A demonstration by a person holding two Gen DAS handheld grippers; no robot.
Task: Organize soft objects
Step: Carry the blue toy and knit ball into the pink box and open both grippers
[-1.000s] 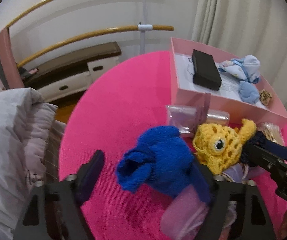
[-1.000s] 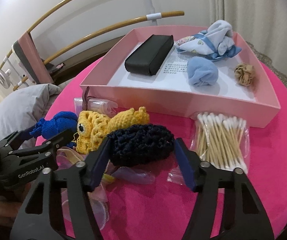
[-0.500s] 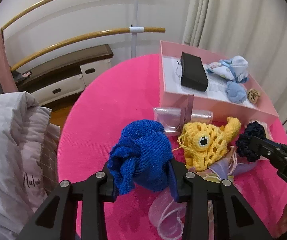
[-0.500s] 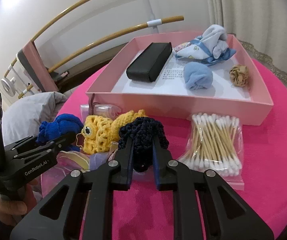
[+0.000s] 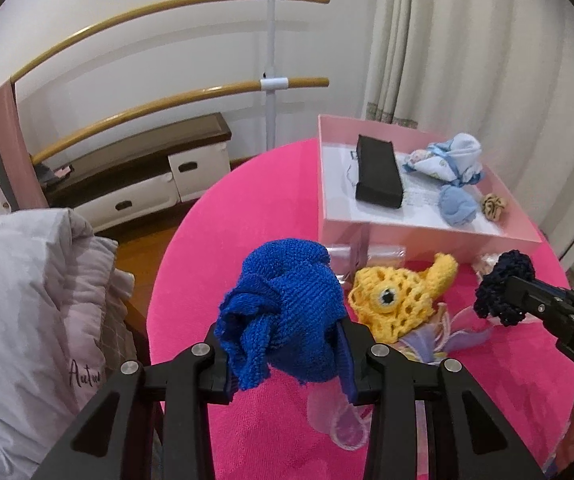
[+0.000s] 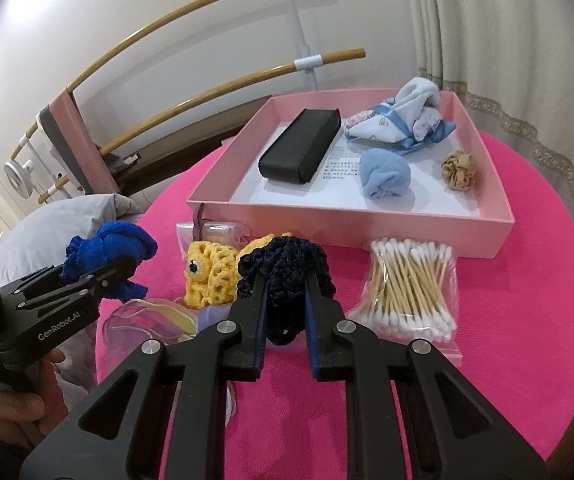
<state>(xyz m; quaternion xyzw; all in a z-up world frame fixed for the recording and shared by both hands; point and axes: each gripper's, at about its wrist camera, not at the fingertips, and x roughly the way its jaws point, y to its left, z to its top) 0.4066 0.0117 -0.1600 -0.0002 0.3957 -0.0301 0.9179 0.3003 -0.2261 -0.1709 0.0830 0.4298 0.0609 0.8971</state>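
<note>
My left gripper (image 5: 283, 332) is shut on a bright blue knitted cloth (image 5: 287, 312), held above the pink round table (image 5: 247, 208). The same blue cloth (image 6: 107, 256) shows at the left of the right wrist view. My right gripper (image 6: 285, 292) is shut on a dark navy crocheted piece (image 6: 283, 276), also lifted; this navy piece (image 5: 503, 284) appears at the right of the left wrist view. A yellow crocheted fish (image 5: 399, 300) lies on the table between them. The pink tray (image 6: 367, 224) behind holds a black case (image 6: 301, 146), a pale blue sock ball (image 6: 385, 180), a folded baby cloth (image 6: 399, 124) and a tan scrunchie (image 6: 459, 169).
A bag of cotton swabs (image 6: 411, 284) lies in front of the tray. A clear pouch (image 6: 207, 232) and sheer fabric (image 6: 147, 316) lie beside the fish. A grey padded jacket (image 5: 19, 300) hangs off the table's left. Wooden rails (image 5: 167, 100) and a curtain (image 5: 467, 60) stand behind.
Both grippers shut, the left on the blue cloth and the right on the navy piece, and both rose with their loads off the table.
</note>
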